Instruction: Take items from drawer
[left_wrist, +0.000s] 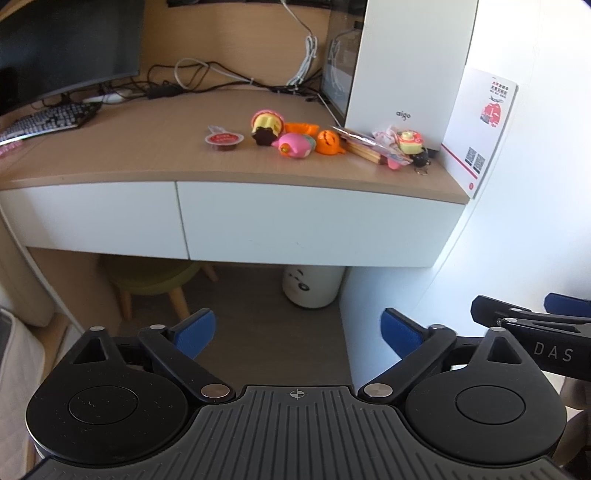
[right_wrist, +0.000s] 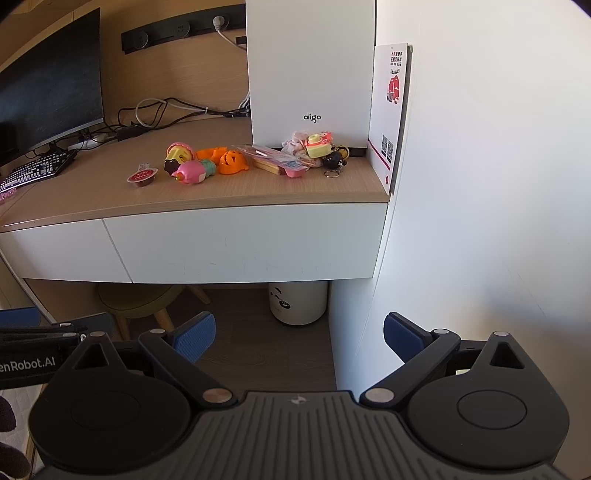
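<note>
Two white drawers sit shut under the wooden desk top; the right drawer (left_wrist: 317, 221) (right_wrist: 243, 243) faces both cameras. On the desk lie small items: a red-lidded sauce cup (left_wrist: 223, 140) (right_wrist: 142, 176), a pink toy (left_wrist: 293, 146) (right_wrist: 190, 172), an orange pumpkin toy (left_wrist: 328, 142) (right_wrist: 232, 162), a snack packet (right_wrist: 273, 160) and a black keychain (right_wrist: 334, 160). My left gripper (left_wrist: 297, 334) hangs open and empty, well back from the drawer front. My right gripper (right_wrist: 299, 336) is open and empty too, beside the left one.
A white computer case (right_wrist: 310, 70) and a leaflet board (right_wrist: 389, 118) stand at the desk's right end against a white wall (right_wrist: 480, 184). A monitor (right_wrist: 48, 81), keyboard (right_wrist: 37, 170) and cables lie left. Under the desk are a green stool (right_wrist: 144, 295) and a white bin (right_wrist: 297, 302).
</note>
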